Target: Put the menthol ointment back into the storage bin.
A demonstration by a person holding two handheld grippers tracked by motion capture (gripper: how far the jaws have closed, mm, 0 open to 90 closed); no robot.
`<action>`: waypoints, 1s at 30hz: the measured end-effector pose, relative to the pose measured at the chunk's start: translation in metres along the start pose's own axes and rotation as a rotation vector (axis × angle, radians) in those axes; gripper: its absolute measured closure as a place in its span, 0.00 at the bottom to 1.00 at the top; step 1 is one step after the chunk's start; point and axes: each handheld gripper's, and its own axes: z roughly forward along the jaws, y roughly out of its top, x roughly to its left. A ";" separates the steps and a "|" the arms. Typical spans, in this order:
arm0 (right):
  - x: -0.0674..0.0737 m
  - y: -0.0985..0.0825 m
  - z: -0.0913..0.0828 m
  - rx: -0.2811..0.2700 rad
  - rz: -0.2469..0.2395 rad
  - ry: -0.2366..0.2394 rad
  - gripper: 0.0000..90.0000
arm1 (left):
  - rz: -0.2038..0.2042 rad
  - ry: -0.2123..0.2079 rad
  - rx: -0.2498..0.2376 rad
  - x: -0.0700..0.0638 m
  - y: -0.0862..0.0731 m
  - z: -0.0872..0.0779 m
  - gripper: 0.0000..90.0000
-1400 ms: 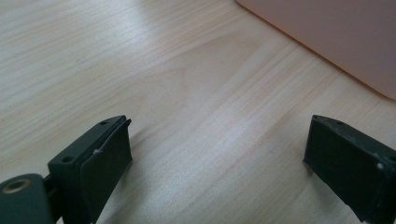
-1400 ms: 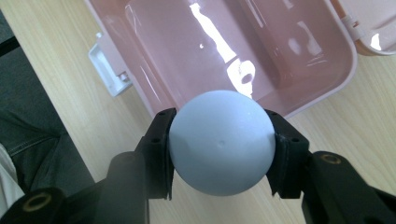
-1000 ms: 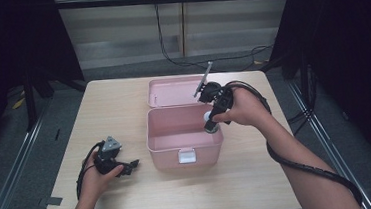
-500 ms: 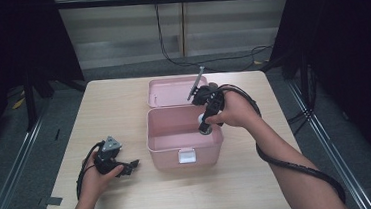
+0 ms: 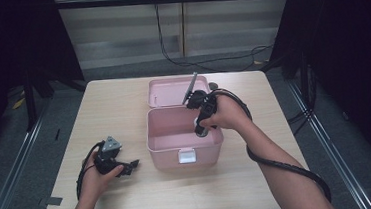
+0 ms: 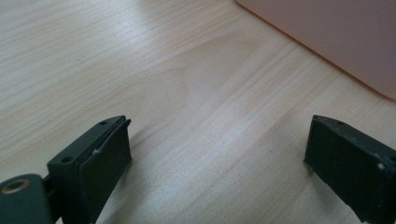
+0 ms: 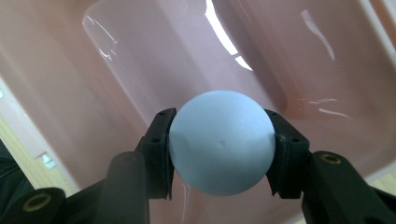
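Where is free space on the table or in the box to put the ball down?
The pink box floor looks bare beneath the ball. The table is bare left of the box and lid, and along its near edge. It is crowded at the box's right rim by the right hand-held gripper, and at front left by the left one.

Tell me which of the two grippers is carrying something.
The right gripper, over the open pink box: its jaws clamp a pale blue ball. The left gripper rests on the wooden table, jaws wide apart with nothing between them.
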 end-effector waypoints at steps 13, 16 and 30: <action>0.001 0.009 0.016 0.011 0.008 0.006 0.56 | 0.000 0.000 0.000 0.000 0.000 0.000 0.07; 0.000 0.009 0.020 0.009 0.014 0.008 0.56 | 0.000 0.000 0.000 0.000 0.000 0.000 0.07; -0.005 0.014 0.032 0.026 0.052 -0.003 0.56 | 0.000 0.000 0.000 0.000 0.000 0.000 0.07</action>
